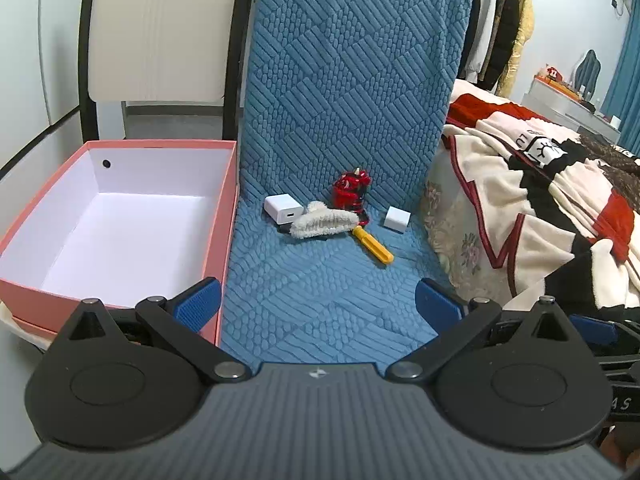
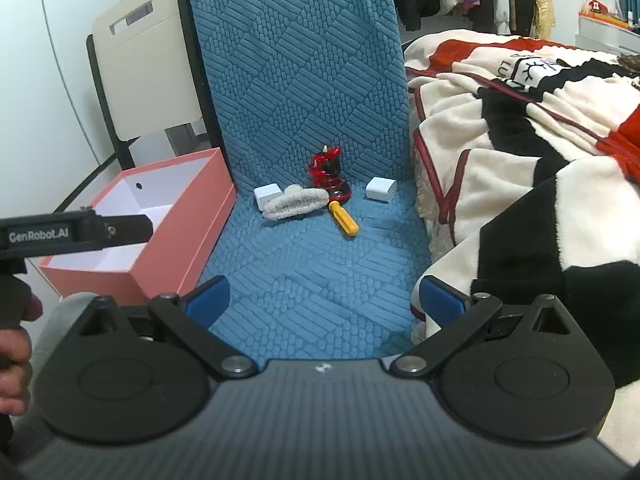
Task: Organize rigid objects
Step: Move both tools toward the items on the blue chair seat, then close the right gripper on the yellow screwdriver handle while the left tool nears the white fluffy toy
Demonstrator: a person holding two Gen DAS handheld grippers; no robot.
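On the blue chair seat [image 1: 320, 292] lie a white charger [image 1: 283, 208], a fluffy white cloth [image 1: 323, 223], a red and black toy [image 1: 353, 191], a yellow screwdriver [image 1: 373, 245] and a small white cube [image 1: 398, 219]. They also show in the right wrist view: charger [image 2: 267, 195], cloth [image 2: 295, 201], toy [image 2: 330, 174], screwdriver [image 2: 343, 218], cube [image 2: 381, 189]. A pink box [image 1: 116, 216], white and bare inside, stands left of the seat; it also shows in the right wrist view [image 2: 140, 232]. My left gripper [image 1: 318, 304] and right gripper [image 2: 322, 300] are open and hold nothing, short of the objects.
The chair's blue backrest [image 1: 352, 80] rises behind the objects. A bed with a patterned blanket [image 1: 540, 200] borders the seat on the right. A cream chair [image 1: 160, 32] stands behind the box. The left gripper's body [image 2: 72, 234] shows at left in the right wrist view.
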